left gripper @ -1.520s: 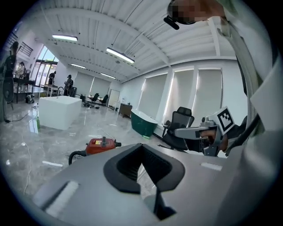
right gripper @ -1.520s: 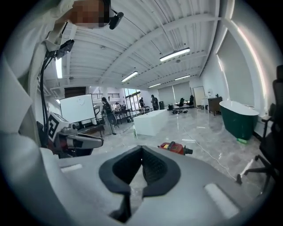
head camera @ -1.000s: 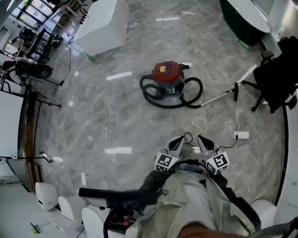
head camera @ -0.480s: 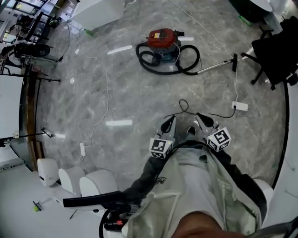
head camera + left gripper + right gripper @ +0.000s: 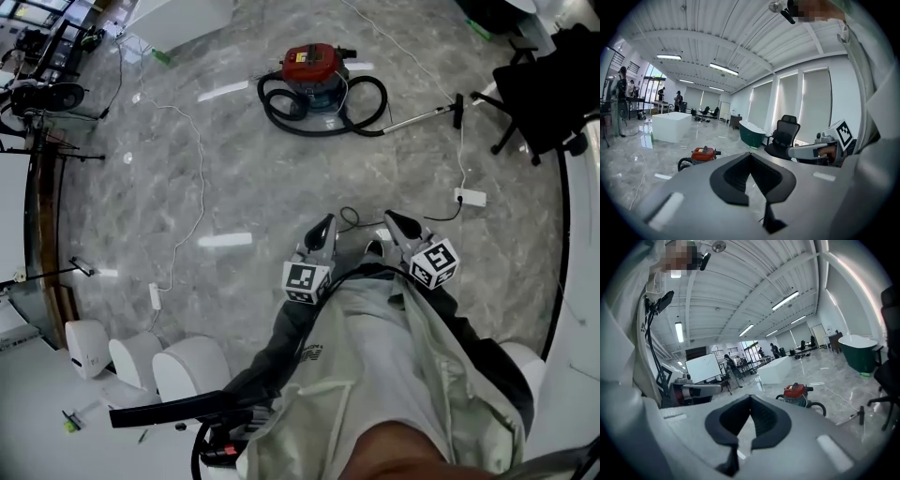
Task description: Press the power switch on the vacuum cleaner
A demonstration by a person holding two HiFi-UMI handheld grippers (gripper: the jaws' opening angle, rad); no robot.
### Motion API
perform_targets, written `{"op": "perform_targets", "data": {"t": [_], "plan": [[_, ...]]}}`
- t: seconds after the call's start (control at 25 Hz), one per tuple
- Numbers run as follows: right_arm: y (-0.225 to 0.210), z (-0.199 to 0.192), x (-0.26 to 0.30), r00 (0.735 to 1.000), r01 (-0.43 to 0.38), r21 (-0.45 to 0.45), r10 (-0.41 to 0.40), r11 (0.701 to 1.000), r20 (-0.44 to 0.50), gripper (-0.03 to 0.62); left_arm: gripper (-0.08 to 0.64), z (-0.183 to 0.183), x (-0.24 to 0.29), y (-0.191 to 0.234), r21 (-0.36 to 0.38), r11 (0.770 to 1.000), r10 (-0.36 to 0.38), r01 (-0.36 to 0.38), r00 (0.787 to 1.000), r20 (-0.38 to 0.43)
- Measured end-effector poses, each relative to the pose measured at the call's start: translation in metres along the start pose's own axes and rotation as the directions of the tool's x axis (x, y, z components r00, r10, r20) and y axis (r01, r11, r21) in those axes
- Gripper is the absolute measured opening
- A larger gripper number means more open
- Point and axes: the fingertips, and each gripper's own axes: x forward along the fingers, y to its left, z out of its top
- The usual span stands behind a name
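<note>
The red vacuum cleaner (image 5: 314, 66) stands on the marble floor at the top of the head view. Its black hose (image 5: 323, 111) is coiled around it, and a metal wand (image 5: 422, 117) runs off to the right. My left gripper (image 5: 322, 230) and right gripper (image 5: 394, 223) are held side by side in front of my body, well short of the vacuum. Both are shut and hold nothing. The vacuum shows small and distant in the left gripper view (image 5: 703, 153), beyond the left gripper (image 5: 750, 154). In the right gripper view, the vacuum (image 5: 796, 392) lies beyond the right gripper (image 5: 750, 397).
A white power strip (image 5: 469, 197) with a black cord lies on the floor just right of my grippers. A black office chair (image 5: 539, 84) stands at the right. A thin white cable (image 5: 199, 187) snakes across the floor on the left. White seats (image 5: 141, 361) are at the lower left.
The head view has shifted, so the vacuum cleaner and both grippers now sit higher in the picture. The grippers stay shut, side by side, and far from the vacuum.
</note>
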Motion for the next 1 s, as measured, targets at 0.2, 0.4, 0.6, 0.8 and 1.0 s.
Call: {"op": "perform_targets", "data": {"t": [0.2, 0.4, 0.6, 0.8, 1.0], "plan": [[0.022, 0.005, 0.017, 1.000, -0.013, -0.057, 0.012, 0.998, -0.012, 0.000, 0.002, 0.004, -0.008, 0.018, 0.005, 1.000, -0.005, 0.005, 1.000, 0.014], [0.033, 0.008, 0.026, 1.000, 0.004, -0.065, -0.005, 0.998, -0.022, 0.000, 0.002, 0.005, -0.006, 0.023, -0.017, 0.999, -0.044, 0.044, 0.999, 0.010], [0.031, 0.008, 0.017, 0.998, 0.048, -0.074, -0.050, 0.996, -0.023, 0.000, 0.002, 0.003, 0.004, 0.015, -0.034, 0.994, -0.106, 0.106, 0.994, 0.001], [0.030, 0.005, 0.008, 0.995, 0.092, -0.062, -0.094, 0.994, -0.021, 0.000, 0.002, -0.001, 0.005, 0.005, -0.039, 0.988, -0.152, 0.151, 0.988, -0.015], [0.038, -0.001, 0.012, 0.996, 0.073, -0.080, -0.077, 0.994, -0.052, 0.000, 0.002, -0.002, -0.001, 0.010, -0.055, 0.990, -0.130, 0.129, 0.991, -0.014]]}}
